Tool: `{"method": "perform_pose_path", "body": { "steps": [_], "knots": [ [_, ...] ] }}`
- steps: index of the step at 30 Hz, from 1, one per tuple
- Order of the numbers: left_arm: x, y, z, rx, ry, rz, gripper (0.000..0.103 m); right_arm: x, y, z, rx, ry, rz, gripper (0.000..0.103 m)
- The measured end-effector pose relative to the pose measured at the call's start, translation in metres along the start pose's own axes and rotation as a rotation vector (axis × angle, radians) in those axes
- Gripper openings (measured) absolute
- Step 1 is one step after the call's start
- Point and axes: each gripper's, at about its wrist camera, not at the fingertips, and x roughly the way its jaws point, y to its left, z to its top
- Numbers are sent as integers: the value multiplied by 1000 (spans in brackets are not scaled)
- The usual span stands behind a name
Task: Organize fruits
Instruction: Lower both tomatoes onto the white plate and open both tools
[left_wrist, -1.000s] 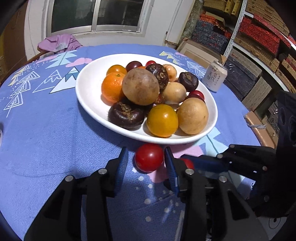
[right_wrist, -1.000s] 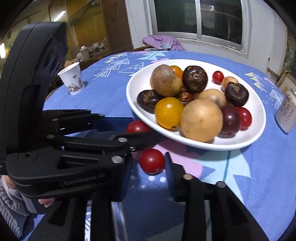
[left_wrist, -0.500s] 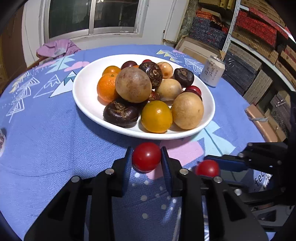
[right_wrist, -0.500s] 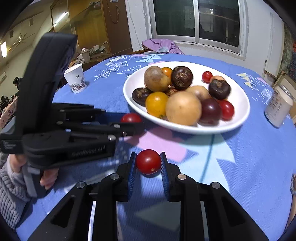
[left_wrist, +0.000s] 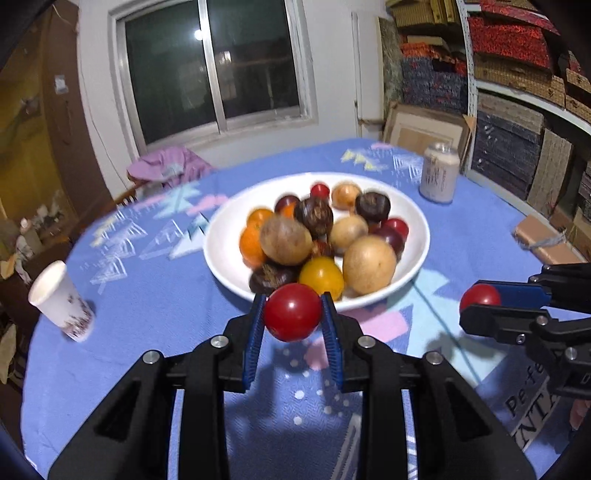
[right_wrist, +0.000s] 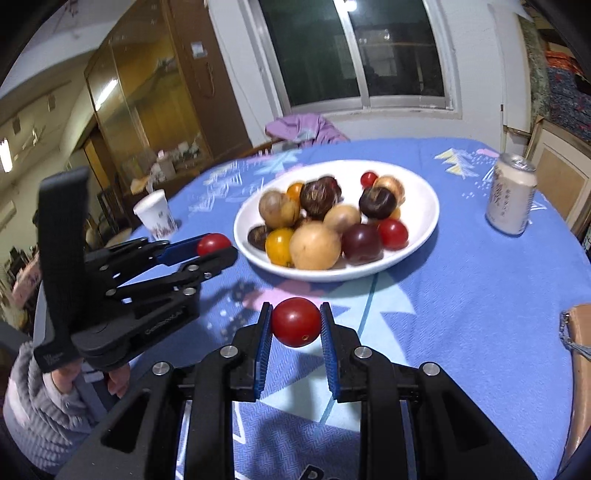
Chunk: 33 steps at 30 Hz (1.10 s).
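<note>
**2 tomatoes clamped, both off the worktop, bowl ahead**

Left claw (left_wrist: 292, 314) pinches a red cherry tomato (left_wrist: 293, 312) between its blue pads, fruit clear of the blue cloth on the worktop (left_wrist: 155, 317). Right claw (right_wrist: 295, 322) does the same with a 2nd red tomato (right_wrist: 295, 322), pads tight on both sides. Each claw also shows in the other's view: right one at the side with its tomato at the tips (left_wrist: 479, 297), left one likewise (right_wrist: 213, 243), held by a hand in a grey sleeve (right_wrist: 40, 417).

White bowl (left_wrist: 221, 254) sits ahead of both claws, piled with round fruit: brown, dark purple, orange, yellow, a few small red ones. Can (right_wrist: 511, 194) stands to the bowl's right, paper cup (left_wrist: 61, 301) to its left, both apart from the bowl.

Likely step: carry both tomatoes to the bowl and drop them.

Risks:
- Tomatoes are smooth and soft; a hard squeeze could split the skin, a loose one could let them slip out mid-carry.
- The pile is already heaped. A tomato released on top could roll off the mound and over the rim onto the cloth.
- Both claws heading for the same bowl together could bump near the near rim.
- Dropping low at the rim could nudge the bowl or knock the yellow fruit (left_wrist: 321, 277) at the front edge.
</note>
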Motion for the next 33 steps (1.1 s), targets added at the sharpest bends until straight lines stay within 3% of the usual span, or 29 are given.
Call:
{"method": "perform_pose_path", "body": {
  "steps": [4,11,20,22,23,24,25,26,27,28,33],
  "knots": [
    [-17,-4,19,4,-68,27,29,-15,-6,8,25,-52,13,26],
    [-3,-9,44,5,-74,37,29,-10,-16,44,35,-77,-18,26],
    [58,-9,55,-30,0,21,29,59,-47,82,109,-6,-64,26],
    [67,-9,54,-36,-1,20,31,71,-48,82,106,9,-75,29],
    [68,-11,55,-33,-10,23,30,74,-49,81,104,9,-82,38],
    [70,-12,55,-22,-12,36,37,75,-51,81,110,-4,-96,54],
    [71,-14,56,-20,-11,29,51,75,-51,80,110,-4,-108,63],
    [72,-14,56,-22,-9,32,60,73,-51,79,108,-13,-130,69],
    [72,-14,55,-30,-14,40,77,70,-52,79,106,-32,-149,71],
    [71,-14,54,-39,-25,52,84,68,-53,80,105,-39,-150,71],
    [64,-6,52,-90,-4,19,92,54,-51,80,117,-60,-142,71]
  ]
}}
